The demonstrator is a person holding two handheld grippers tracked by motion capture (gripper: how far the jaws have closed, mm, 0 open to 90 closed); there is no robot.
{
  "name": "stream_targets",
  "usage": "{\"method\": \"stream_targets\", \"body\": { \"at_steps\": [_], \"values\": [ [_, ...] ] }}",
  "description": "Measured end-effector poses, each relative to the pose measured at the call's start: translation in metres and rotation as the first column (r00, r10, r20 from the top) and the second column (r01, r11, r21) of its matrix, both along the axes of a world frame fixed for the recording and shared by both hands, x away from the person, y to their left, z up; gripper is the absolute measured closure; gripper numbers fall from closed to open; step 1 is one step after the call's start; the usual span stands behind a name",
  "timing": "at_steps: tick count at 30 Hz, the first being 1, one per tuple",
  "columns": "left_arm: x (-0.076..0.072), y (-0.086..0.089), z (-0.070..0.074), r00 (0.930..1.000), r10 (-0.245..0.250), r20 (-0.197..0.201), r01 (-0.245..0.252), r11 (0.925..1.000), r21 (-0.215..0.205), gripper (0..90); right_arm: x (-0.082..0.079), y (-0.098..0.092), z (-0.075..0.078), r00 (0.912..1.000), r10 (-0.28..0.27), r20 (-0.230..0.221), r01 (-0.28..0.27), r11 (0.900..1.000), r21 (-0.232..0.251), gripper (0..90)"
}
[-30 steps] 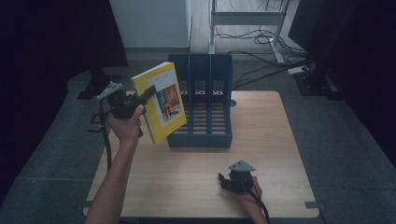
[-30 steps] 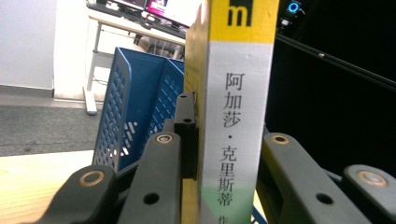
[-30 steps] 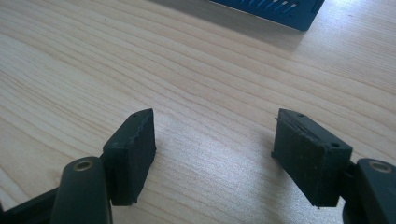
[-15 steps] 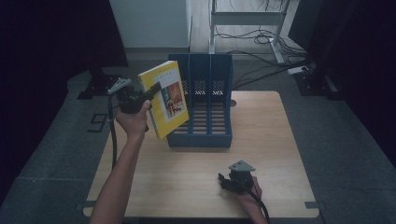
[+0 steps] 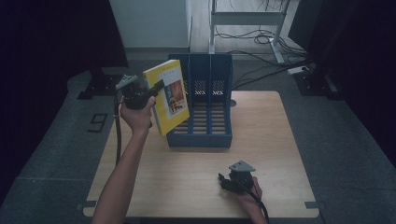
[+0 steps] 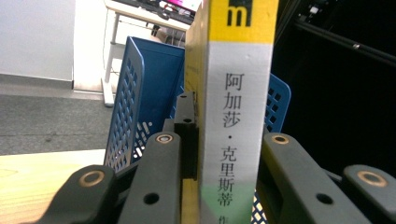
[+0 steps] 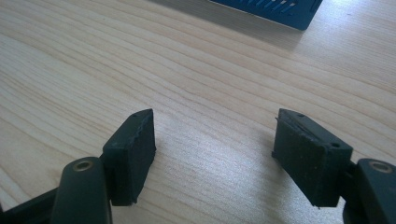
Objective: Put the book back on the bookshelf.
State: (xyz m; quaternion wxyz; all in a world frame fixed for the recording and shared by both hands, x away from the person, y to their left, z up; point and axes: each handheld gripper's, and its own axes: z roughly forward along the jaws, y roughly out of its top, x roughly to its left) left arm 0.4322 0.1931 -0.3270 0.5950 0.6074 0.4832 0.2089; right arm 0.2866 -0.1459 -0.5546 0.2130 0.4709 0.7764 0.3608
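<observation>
Book [image 5: 169, 99] time: left claw [image 5: 154, 88] has the yellow book clamped by its spine, held tilted in the air right by the blue file rack's [image 5: 201, 110] leftmost slot. Right claw [image 5: 228, 181] just sits wide and empty on the surface [image 5: 275, 140]. Next I'd guess: straighten it upright, line it up, lower it in.

Dim high view, perhaps underexposed; gripper views brighter, near parts soft.

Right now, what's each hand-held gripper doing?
Left hand-held gripper: shut on the yellow book, beside the blue file rack.
Right hand-held gripper: open, holding nothing, on the wooden table.
</observation>
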Motion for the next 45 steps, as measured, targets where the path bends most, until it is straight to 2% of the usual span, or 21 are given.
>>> {"method": "stream_targets", "body": {
  "at_steps": [20,28,37,45],
  "values": [
    [0.017,-0.007,-0.007,0.9992,0.039,-0.007,-0.039,0.9989,0.026,75.6,0.000,0.000,0.000,1.0000,-0.001,0.002,0.001,1.000,-0.001,29.1],
    [0.025,-0.011,-0.013,0.9984,0.056,0.001,-0.056,0.9966,0.061,75.6,0.000,0.000,0.000,1.0000,-0.001,0.001,0.001,1.000,-0.001,29.1],
    [0.032,-0.016,-0.019,0.9985,0.055,-0.004,-0.055,0.9964,0.065,75.6,-0.001,0.000,0.000,1.0000,-0.003,0.000,0.003,1.000,-0.001,29.3],
    [0.036,-0.015,-0.019,0.9978,0.066,-0.005,-0.065,0.9965,0.052,75.6,-0.002,-0.001,0.000,1.0000,-0.006,0.000,0.006,1.000,0.000,29.3]
  ]
}}
